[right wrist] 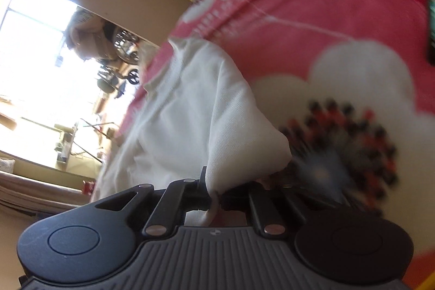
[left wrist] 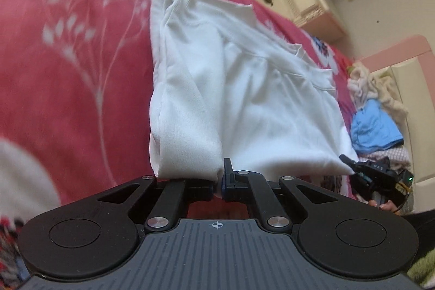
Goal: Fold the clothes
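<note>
White garment [left wrist: 244, 99] lies spread on the bed, over a pink flowered bedcover [left wrist: 68, 67], with its near edge lifted. The left hand-held gripper [left wrist: 217, 186] is clenched on one near corner, and the right hand-held gripper [right wrist: 214, 197] is clenched on the other corner. I judge a fold is in hand: both corners should travel together, level, toward the far edge. Count: one white garment, two grippers, one pile of other clothes [left wrist: 375, 116] near the headboard.
</note>
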A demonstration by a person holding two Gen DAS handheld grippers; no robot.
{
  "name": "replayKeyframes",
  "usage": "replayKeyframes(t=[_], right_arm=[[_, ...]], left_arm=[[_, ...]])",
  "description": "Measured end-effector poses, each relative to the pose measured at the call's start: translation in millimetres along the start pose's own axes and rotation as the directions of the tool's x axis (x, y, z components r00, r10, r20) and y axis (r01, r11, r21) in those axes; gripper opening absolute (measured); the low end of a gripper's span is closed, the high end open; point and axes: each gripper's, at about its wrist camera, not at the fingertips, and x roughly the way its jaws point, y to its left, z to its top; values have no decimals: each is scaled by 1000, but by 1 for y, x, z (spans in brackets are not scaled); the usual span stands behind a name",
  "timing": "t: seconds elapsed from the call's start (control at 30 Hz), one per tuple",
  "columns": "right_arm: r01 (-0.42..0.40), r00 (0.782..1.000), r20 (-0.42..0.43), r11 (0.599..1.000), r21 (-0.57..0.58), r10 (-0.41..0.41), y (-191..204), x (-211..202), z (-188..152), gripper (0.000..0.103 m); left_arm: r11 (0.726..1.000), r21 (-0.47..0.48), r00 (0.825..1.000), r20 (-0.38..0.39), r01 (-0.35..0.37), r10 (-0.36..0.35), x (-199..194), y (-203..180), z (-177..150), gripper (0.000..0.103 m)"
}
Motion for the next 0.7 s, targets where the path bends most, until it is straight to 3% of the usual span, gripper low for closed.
replayKeyframes(t=[0.2, 0.37, 0.43, 0.57, 0.7], right_arm=[[59, 998, -26, 998, 10, -58, -15, 15, -7, 11], [86, 994, -58, 994, -62, -89, -19, 9, -14, 32], [114, 991, -61, 986, -118, -122, -16, -2, -17, 41], [207, 974, -39, 942, -263, -225, -9, -29, -23, 43], [301, 953, 92, 875, -379, -288, 2, -60, -16, 44]], left_arm=[[999, -6, 998, -58, -41, 40, 21, 6, -5, 6], [997, -38, 986, -152, -72, 65, 24, 10, -7, 35], [995, 5, 973, -209, -101, 100, 19, 8, -5, 45], [978, 97, 968, -154, -185, 198, -13, 2, 10, 47], [953, 161, 960, -68, -257, 270, -45, -2, 27, 52]])
